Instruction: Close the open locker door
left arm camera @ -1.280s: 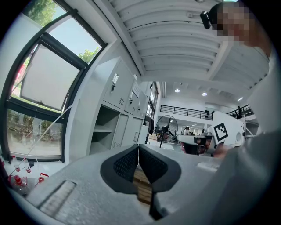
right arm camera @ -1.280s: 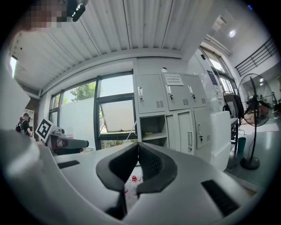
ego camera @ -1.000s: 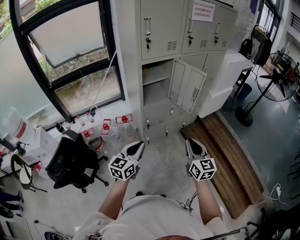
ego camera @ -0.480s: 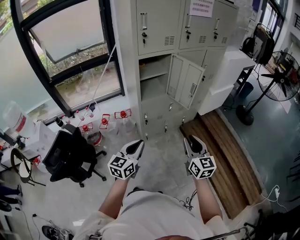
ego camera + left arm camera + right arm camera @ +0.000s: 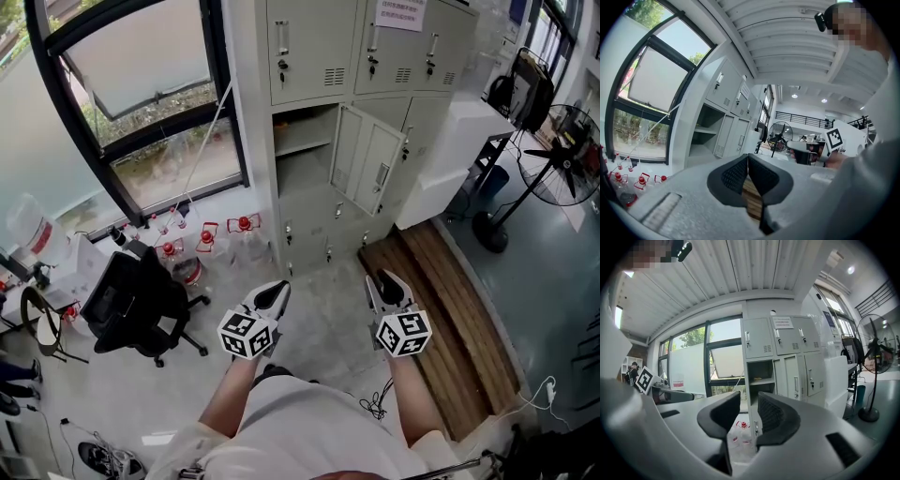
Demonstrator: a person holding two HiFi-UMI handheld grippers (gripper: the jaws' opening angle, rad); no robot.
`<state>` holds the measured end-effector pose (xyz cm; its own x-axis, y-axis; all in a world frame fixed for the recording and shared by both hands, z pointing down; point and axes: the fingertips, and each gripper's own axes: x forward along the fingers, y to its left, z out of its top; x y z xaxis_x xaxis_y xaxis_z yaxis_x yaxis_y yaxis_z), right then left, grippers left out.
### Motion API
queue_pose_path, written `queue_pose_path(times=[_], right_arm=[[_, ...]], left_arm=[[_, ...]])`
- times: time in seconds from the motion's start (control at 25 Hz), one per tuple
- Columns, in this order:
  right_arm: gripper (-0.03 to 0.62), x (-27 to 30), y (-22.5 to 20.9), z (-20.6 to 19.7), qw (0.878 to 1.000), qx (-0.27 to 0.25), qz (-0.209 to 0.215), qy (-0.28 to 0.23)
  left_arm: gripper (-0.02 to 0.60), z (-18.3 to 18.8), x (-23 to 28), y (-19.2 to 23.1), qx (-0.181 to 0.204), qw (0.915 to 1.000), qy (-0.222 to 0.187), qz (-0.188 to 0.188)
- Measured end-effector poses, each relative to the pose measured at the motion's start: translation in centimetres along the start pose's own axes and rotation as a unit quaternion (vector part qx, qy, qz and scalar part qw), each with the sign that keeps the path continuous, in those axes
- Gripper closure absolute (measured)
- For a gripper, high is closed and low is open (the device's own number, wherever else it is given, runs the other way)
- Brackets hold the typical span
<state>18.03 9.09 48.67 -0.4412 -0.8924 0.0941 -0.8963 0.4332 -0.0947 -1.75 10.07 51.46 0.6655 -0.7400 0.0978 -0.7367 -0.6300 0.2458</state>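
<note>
At upper centre the locker door (image 5: pixel 371 161) stood open, unreached. Left tongs (image 5: pixel 278 289) were together, right tongs (image 5: pixel 382 278) opening empty; approaching seemed next.

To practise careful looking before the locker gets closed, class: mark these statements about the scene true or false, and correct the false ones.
1. The locker door stands open. True.
2. The left gripper grips that door. False: its jaws are shut on nothing, well short of the lockers.
3. A black office chair stands near the window. True.
4. The red-capped bottles sit inside the open locker. False: they stand on the floor below the window.
5. The fan stands left of the lockers. False: it stands to their right.
</note>
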Motion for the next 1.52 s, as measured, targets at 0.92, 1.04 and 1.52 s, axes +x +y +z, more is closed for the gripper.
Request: queue_pose_path(times=[0.92, 1.04, 1.52], right_arm=[[0.490, 11.0, -5.0, 0.2, 0.999, 0.014, -0.041, 0.013], [0.490, 13.4, -5.5, 0.5, 0.999, 0.015, -0.050, 0.015], [0.490, 20.7, -6.9, 0.1, 0.994, 0.025, -0.102, 0.026]], left_arm=[[0.566, 3.2, 10.0, 9.0, 0.009, 0.9991, 0.014, -0.040], [0.566, 4.0, 11.7, 11.2, 0.007, 0.9987, 0.015, -0.048], [0.566, 5.5, 17.0, 18.4, 0.007, 0.9943, 0.038, -0.099]])
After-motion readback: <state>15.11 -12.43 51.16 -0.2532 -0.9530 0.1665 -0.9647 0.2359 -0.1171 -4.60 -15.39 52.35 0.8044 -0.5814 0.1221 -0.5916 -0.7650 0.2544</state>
